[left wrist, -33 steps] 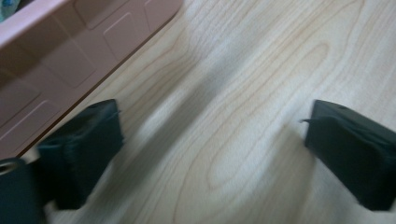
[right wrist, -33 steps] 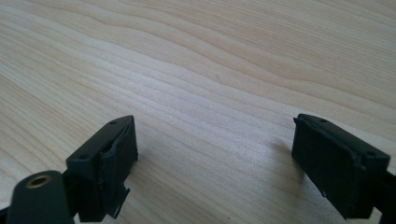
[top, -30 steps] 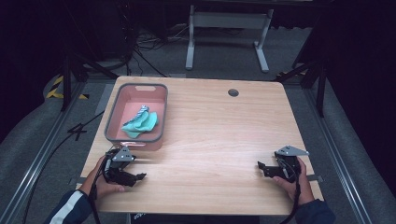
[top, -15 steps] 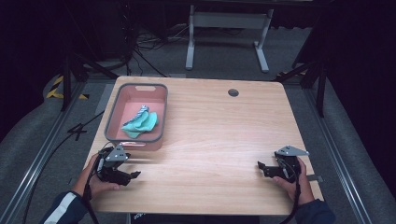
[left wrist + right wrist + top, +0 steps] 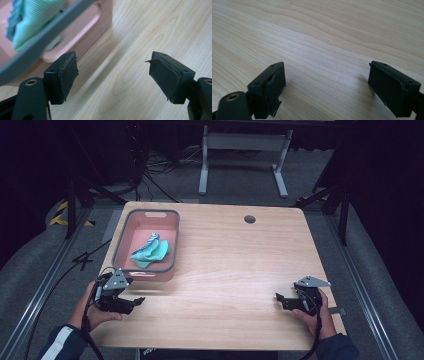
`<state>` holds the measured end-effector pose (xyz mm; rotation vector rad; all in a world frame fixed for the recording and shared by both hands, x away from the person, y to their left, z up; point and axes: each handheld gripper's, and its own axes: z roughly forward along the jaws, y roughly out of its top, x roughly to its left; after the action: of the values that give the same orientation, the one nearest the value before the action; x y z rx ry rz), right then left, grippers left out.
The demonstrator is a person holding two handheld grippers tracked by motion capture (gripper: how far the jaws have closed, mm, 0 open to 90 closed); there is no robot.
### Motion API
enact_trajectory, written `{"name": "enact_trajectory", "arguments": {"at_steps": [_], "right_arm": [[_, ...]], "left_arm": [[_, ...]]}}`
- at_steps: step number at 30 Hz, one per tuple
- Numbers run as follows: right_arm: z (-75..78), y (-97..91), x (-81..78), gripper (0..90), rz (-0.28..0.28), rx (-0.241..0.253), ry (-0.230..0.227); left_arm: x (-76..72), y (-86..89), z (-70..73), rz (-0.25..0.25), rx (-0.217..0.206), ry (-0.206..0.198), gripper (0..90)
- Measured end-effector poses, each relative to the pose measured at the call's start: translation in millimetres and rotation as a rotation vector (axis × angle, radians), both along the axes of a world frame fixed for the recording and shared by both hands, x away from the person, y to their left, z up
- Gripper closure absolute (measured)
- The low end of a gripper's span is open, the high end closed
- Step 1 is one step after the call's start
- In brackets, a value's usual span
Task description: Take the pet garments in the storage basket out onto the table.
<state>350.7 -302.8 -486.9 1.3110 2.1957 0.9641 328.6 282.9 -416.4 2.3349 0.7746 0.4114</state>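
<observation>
Cloth, a teal crumpled piece, lies inside the pink bin at the left centre of the high view, loosely heaped toward the bin's near half; in the left gripper view it shows as ribbed green fabric at the upper left, behind the bin's grey rim. Just below the bin's near wall, at the lower left of the high view, the left gripper is held in a hand above the table. Its jaws have just been closing a little, yet they stand apart with nothing between them, only bare wood. It probably sits this near the bin because the cloth is the thing in hand. At the lower right of the high view, well apart, the right gripper rests low over the wood, jaws spread and empty, seemingly waiting. The tabletop is pale wood grain with a round cable hole near its far edge. Around it lie grey carpet, metal floor rails and a dark room with a white frame stand at the top.
</observation>
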Motion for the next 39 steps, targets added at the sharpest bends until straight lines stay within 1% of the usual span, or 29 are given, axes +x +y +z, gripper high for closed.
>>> {"name": "enact_trajectory", "arguments": {"at_steps": [3,8,16,20,22,23,24,29,30,32,35,36,37,39], "right_arm": [[0.0,0.0,0.0,14.7,0.0,0.0,0.0],[0.0,-0.1,0.0,14.7,0.002,-0.002,0.0],[0.0,0.0,0.0,14.7,0.0,0.0,0.0],[0.0,0.0,0.0,14.7,0.0,0.0,0.0],[0.0,-0.3,-0.2,14.7,0.003,-0.002,0.001],[0.0,-0.3,-0.2,14.7,0.003,-0.002,0.001],[0.1,-0.2,-0.3,14.7,0.002,-0.001,0.003],[0.2,-0.3,-0.5,14.7,0.002,0.001,0.002],[0.2,-0.3,-0.5,14.7,0.002,0.001,0.002],[0.2,-0.2,-0.5,14.7,0.001,0.001,0.003],[0.2,-0.3,-0.6,14.7,0.001,0.001,0.002],[0.2,-0.2,-0.6,14.7,0.001,0.001,0.002],[0.2,-0.3,-0.5,14.7,0.001,0.001,0.002],[0.1,-0.4,-0.5,14.7,0.002,0.001,0.002]], "left_arm": [[-1.1,3.3,9.5,0.012,-0.018,-0.02,23.2],[0.8,7.8,17.7,0.032,-0.035,-0.041,23.2],[6.4,8.4,25.8,0.044,-0.022,-0.067,22.8],[13.8,8.1,32.1,0.055,-0.024,-0.084,21.6],[21.1,7.6,38.1,0.05,-0.035,-0.091,20.2],[21.1,7.6,38.1,0.05,-0.035,-0.091,20.1],[25.1,6.8,39.9,0.056,-0.042,-0.093,20.1],[45.1,2.1,48.5,0.068,-0.019,-0.088,18.9],[49.2,1.3,50.4,0.071,-0.008,-0.087,18.9],[56.8,-0.1,52.7,0.072,-0.005,-0.087,19.0],[70.3,-3.1,54.7,0.085,-0.003,-0.069,19.0],[74.3,-4.1,54.7,0.088,0.006,-0.065,19.1],[77.3,-4.9,54.2,0.089,0.018,-0.071,19.3],[84.9,-7.4,52.1,0.091,0.021,-0.048,19.3]]}}
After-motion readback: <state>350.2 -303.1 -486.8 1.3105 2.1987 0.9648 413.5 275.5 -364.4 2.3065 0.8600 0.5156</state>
